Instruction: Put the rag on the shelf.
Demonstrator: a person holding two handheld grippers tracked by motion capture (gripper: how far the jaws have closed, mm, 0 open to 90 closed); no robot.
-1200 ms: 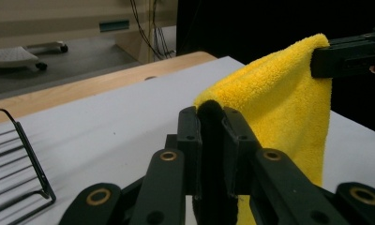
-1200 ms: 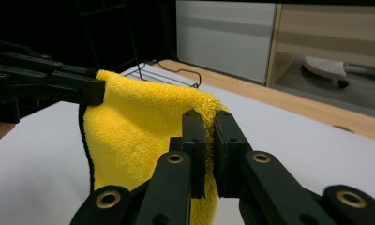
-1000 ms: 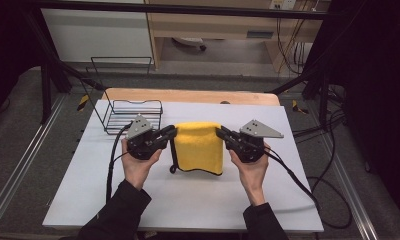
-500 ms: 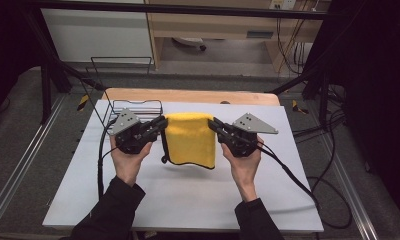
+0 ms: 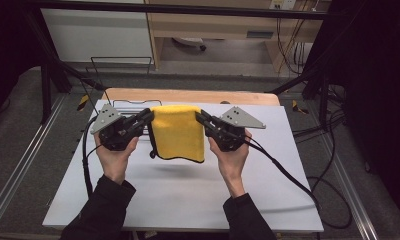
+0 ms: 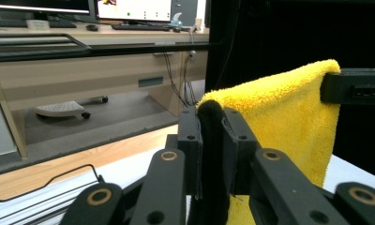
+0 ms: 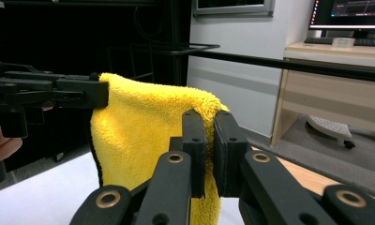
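Yellow terry cloth (image 5: 178, 132), thick pile, dark stitched edging along its border. I hold it up off the bench (image 5: 188, 195) by its top edge, stretched between my two tools, so it hangs as a folded sheet above the white surface. A soft shadow lies on the bench just below its lower hem.

My left hand-held gripper (image 5: 147, 116) pinches the cloth's left top corner; seen along its own jaws, the two black pads are pressed together on the dark edging, with yellow pile bulging just beyond them. My right hand-held gripper (image 5: 200, 117) pinches the right top corner in the same way: its pads are pressed together with a fold of the yellow pile caught between them. Each tool's camera also shows the other tool's jaw tip clamped on the opposite corner, left hand-held gripper (image 7: 97, 92) at the left of the right gripper view, right hand-held gripper (image 6: 327, 87) at the right of the left gripper view.

Top edge runs about level, slightly arched between the two grips. A small dark loop hangs off the cloth's left edge, low down.

My left hand (image 5: 113, 155) and right hand (image 5: 231, 159) wrap the tool bodies; dark sleeves come in from the near edge. Cables trail off both tools.

Wire basket (image 5: 122, 105) stands at the far left of the bench, behind my left tool. Wooden board edge (image 5: 238, 97) runs along the far side.
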